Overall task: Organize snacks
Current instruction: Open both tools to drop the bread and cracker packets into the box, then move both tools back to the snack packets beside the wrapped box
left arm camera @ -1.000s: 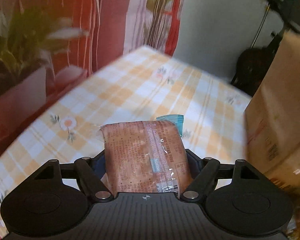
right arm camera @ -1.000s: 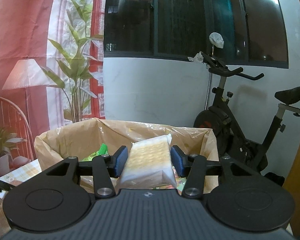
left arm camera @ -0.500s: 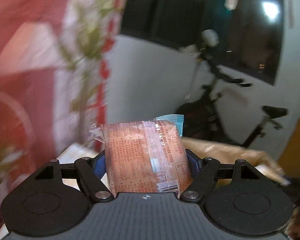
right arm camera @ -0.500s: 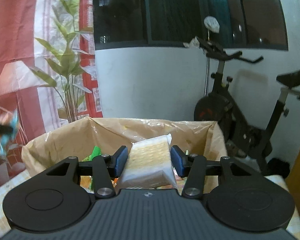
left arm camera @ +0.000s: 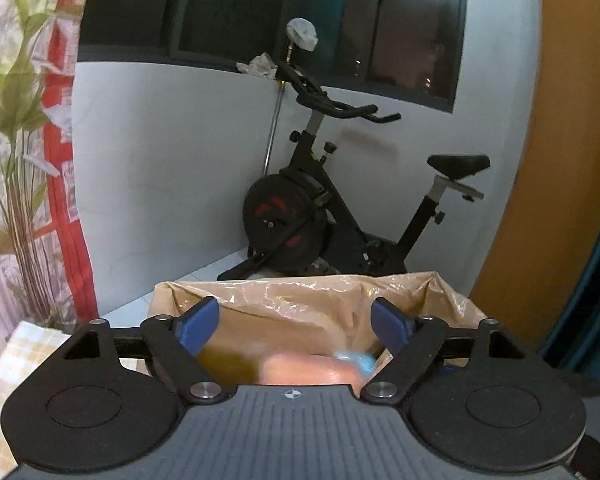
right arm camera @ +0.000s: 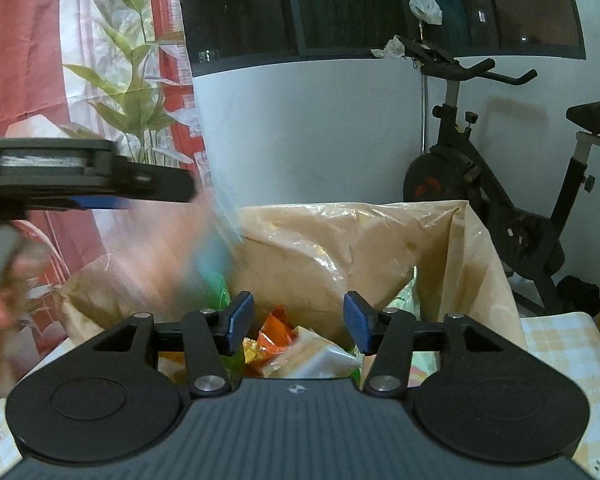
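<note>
A cardboard box lined with tan plastic stands on the table. My left gripper is open above it; the orange snack pack is a blur falling below its jaws, also a pink blur in the right wrist view. My right gripper is open over the box; the pale cracker pack lies inside among several wrapped snacks. The left gripper shows from the side at upper left in the right wrist view.
An exercise bike stands behind the box by a white wall. A yellow checked tablecloth covers the table. A curtain with a plant print hangs at the left.
Both grippers have opened over the box. The cracker pack has dropped from the right gripper into the box; the orange pack has left the left gripper and is falling. The left gripper swung toward the box.
</note>
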The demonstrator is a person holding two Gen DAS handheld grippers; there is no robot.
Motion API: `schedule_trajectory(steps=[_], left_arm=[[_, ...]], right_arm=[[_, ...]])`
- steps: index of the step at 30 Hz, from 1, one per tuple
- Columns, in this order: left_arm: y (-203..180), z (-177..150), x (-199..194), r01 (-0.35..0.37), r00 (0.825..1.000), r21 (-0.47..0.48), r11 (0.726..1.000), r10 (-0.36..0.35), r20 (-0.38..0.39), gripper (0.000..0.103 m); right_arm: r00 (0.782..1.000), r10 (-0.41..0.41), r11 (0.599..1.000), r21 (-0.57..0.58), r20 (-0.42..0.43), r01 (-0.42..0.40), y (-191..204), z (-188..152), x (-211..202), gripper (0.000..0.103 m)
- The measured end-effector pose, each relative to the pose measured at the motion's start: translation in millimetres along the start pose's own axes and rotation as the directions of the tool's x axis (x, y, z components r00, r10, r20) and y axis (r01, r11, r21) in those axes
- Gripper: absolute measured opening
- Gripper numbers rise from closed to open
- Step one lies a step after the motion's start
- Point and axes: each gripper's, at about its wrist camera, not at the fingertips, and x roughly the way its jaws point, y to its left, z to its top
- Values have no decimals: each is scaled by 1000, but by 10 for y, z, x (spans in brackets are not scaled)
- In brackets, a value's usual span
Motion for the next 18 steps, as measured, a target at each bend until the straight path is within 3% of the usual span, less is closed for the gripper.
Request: schedule_trajectory(steps=[3,10,18], left_arm=[[64,-41,-69,11,1000,-20,1000,-11,7,85],[178,-168,-566,-38,999,-24,999,38,29,85],[363,-593,-1082,-110,992,-12,994,110,56,85]], right_arm=[[1000,-6,1000,8,19,5,-23,-44,-112,54],[997,-27,1000,7,73,26,-26,-124,-359,54],[985,-50,995,-72,165,63,108,-313,-754,54]])
